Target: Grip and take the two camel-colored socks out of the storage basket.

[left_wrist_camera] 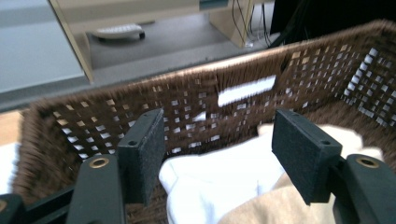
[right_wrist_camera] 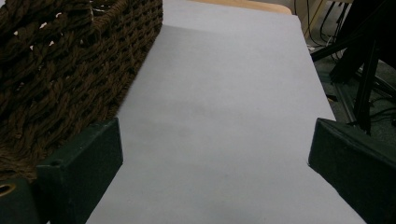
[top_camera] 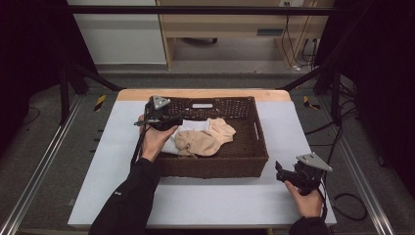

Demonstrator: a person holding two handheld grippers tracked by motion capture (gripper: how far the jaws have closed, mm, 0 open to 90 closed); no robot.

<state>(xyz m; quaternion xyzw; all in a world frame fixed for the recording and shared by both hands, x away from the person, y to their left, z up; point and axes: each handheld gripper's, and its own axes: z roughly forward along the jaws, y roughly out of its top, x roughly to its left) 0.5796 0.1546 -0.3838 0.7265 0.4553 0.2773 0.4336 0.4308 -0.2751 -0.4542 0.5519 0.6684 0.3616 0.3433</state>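
With the left gripper (top_camera: 164, 119) fingers spread wide above the crumpled white cloth (left_wrist_camera: 219, 186) at frame centre inside the brown woven wicker basket (top_camera: 244, 161), lower them around 1 fold before closing, keeping the open-fingered right gripper (top_camera: 286, 176) parked at lower right.

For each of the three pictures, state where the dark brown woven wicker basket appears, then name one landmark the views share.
High view: the dark brown woven wicker basket sits at the centre, on the pale grey table cover.
Left gripper view: its far wall spans the picture behind the open jaws.
Right gripper view: its outer wall occupies the upper left.
Shared landmark: the basket's weave itself; the grey cover also appears in the high and right gripper views.
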